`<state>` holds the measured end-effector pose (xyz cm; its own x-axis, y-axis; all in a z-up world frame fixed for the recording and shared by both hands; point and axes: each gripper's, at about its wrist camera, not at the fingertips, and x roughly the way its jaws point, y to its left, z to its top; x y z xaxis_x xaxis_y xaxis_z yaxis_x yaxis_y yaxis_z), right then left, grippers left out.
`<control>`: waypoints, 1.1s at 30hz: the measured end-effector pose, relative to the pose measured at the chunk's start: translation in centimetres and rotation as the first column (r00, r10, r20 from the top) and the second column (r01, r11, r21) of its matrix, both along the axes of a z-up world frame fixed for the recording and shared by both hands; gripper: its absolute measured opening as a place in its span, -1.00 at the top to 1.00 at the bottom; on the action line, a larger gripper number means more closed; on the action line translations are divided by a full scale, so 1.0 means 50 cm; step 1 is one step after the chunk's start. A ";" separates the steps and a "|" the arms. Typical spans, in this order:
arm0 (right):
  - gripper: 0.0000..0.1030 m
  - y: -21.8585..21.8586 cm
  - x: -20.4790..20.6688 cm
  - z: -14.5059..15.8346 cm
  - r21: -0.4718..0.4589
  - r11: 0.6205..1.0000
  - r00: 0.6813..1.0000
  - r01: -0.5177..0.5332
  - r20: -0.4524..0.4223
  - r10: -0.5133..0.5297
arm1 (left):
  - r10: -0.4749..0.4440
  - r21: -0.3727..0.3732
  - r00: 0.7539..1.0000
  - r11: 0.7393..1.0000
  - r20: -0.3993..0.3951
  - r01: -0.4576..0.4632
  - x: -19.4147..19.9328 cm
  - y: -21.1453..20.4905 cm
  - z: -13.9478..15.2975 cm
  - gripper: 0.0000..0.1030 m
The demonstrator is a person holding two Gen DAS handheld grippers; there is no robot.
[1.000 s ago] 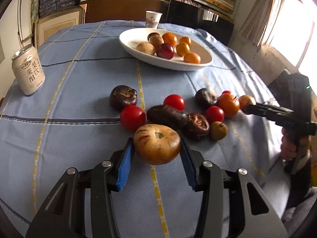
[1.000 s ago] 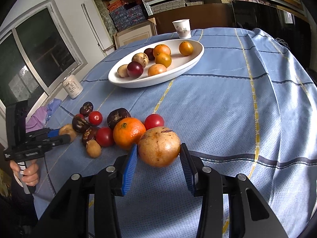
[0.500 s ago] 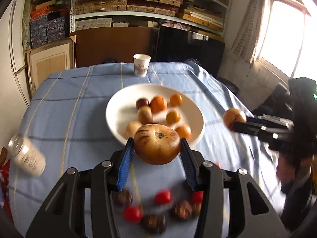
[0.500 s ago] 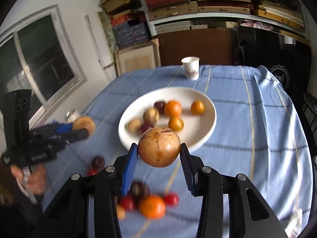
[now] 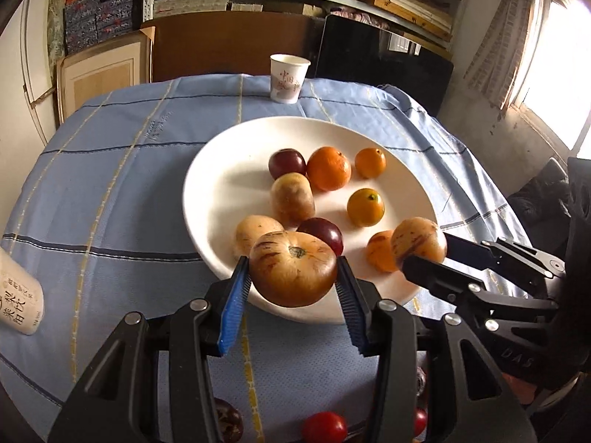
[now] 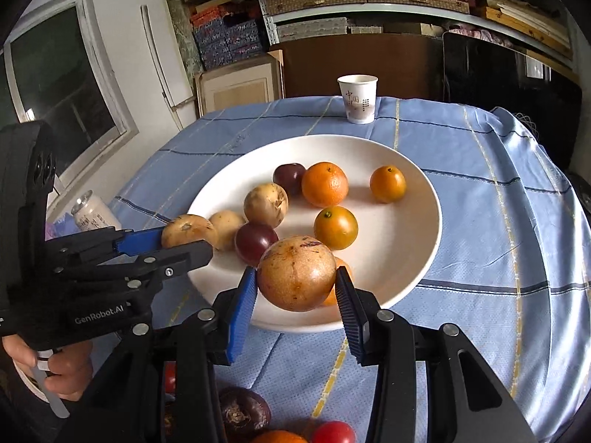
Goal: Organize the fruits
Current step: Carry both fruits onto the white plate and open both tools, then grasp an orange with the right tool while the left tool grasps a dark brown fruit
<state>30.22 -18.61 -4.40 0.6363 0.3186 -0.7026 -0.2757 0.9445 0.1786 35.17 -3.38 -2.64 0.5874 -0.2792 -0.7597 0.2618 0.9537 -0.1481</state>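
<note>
Beyond both sets of jaws, a round table covered by a blue checked cloth (image 5: 110,192) is seen, and on it a large white oval ceramic plate (image 5: 221,184) already loaded with oranges, dark plums and tan fruits. Nearer than the jaws, on the cloth, a few red tomatoes (image 5: 325,426) and dark wrinkled fruits (image 6: 243,411) are left unsorted. Two carries are judged to be in hand at once, each fruit being brought to the plate for release. Between the blue-padded jaws of the left gripper (image 5: 293,288) a flattened tan fruit with brown streaks (image 5: 293,273) is clamped, held above the plate's near rim. Between the jaws of the right gripper (image 6: 295,289) a round golden-brown speckled fruit (image 6: 297,273) is gripped likewise, over the near part of the plate. Bare plate is seen ahead and to the right of the right gripper's jaws, and ahead and to the left of the left gripper's. A lowering into those gaps, clear of the fruit already lying there, then a parting of the jaws, is what the next move is judged to call for. A white paper cup (image 5: 288,79) stands far beyond the plate.
</note>
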 end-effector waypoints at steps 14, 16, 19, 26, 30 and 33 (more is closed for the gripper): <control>-0.41 -0.020 -0.057 0.050 0.009 1.000 0.992 0.026 0.120 -0.027 | 0.126 -0.020 0.977 0.992 0.172 -0.124 -0.076 0.065 0.083 -0.89; -0.48 -0.036 -0.066 0.051 0.015 0.999 0.991 0.044 0.124 -0.046 | 0.165 -0.040 0.967 0.986 0.194 -0.160 -0.095 0.099 0.094 -0.91; -0.49 -0.067 -0.076 0.026 0.031 0.997 0.994 0.074 0.077 -0.076 | 0.210 -0.065 0.962 0.977 0.172 -0.201 -0.116 0.146 0.076 -0.91; -0.45 -0.095 -0.120 -0.034 -0.011 1.000 1.000 0.025 0.000 -0.025 | 0.289 -0.052 0.956 0.957 0.059 -0.286 -0.153 0.214 0.000 -0.91; -0.45 -0.088 -0.179 -0.021 -0.021 0.997 0.995 -0.077 0.059 0.078 | 0.290 -0.064 0.954 0.956 0.079 -0.285 -0.189 0.221 -0.001 -0.91; -0.32 -0.076 -0.208 -0.022 -0.027 0.989 0.987 -0.142 0.069 0.144 | 0.285 -0.052 0.955 0.958 0.082 -0.281 -0.207 0.215 -0.010 -0.91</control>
<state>19.84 -22.40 -5.48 0.6333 0.3948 -0.6656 -0.4196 0.8979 0.1334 24.84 7.37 -3.16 0.7105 -0.1206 -0.6933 -0.0044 0.9844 -0.1759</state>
